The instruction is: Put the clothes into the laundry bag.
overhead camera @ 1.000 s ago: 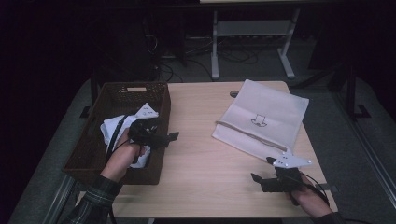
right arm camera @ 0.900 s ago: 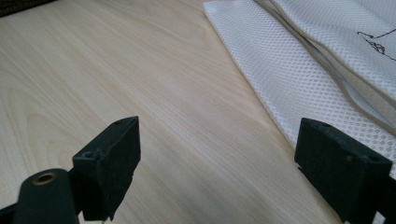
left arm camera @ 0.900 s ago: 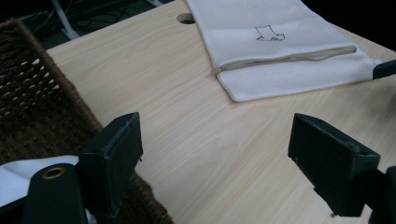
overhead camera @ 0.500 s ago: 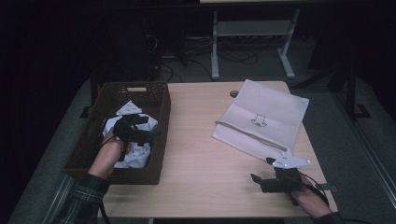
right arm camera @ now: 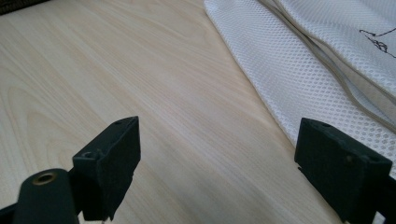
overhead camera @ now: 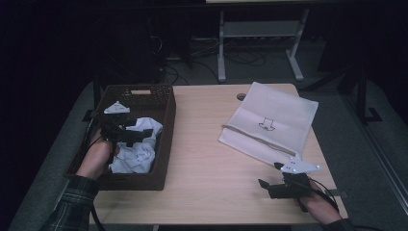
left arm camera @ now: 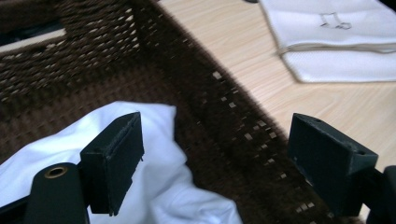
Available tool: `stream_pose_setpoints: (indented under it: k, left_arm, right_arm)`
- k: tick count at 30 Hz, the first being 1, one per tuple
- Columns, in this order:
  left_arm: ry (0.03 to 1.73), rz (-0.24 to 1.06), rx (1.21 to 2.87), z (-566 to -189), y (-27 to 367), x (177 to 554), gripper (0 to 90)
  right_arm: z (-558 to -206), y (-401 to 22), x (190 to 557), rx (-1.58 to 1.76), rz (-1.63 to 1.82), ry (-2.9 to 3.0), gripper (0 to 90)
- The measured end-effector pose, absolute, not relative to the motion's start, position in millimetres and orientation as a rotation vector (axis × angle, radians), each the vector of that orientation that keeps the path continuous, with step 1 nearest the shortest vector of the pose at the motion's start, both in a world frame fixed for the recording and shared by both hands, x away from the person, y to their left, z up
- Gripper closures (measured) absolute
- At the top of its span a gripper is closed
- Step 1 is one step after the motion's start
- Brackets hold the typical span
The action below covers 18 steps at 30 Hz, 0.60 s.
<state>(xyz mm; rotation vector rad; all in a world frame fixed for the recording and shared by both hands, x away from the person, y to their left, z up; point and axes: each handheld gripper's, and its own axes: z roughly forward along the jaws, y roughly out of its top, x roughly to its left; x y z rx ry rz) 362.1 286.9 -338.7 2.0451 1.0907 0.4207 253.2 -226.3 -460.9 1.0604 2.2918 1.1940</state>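
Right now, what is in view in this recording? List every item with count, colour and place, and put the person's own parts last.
Basket: one, dark brown woven, on the left part of the table.
Cloth: one, white, crumpled inside the basket.
Mesh bag: one, white with a small dark print, lying flat on the right part of the table.
Table: one, light wood.
Metal stand: one, pale grey, on the floor beyond the table.
Left tongs: one, black, open, over the cloth in the basket.
Right tongs: one, black, open, low over the table near the bag's near corner.
Hands: two, left at the basket, right at the table's near right edge.
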Motion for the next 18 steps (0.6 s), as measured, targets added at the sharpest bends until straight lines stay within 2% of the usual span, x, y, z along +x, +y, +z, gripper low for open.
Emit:
stream_pose_setpoints:
  k: [18]
  left_arm:
    - [1.21,0.44,2.127,-352.0,322.6,382.2,18.1]
  right_arm:
    - [-462.2,-224.4,254.8,1.075,1.21,2.305,13.7]
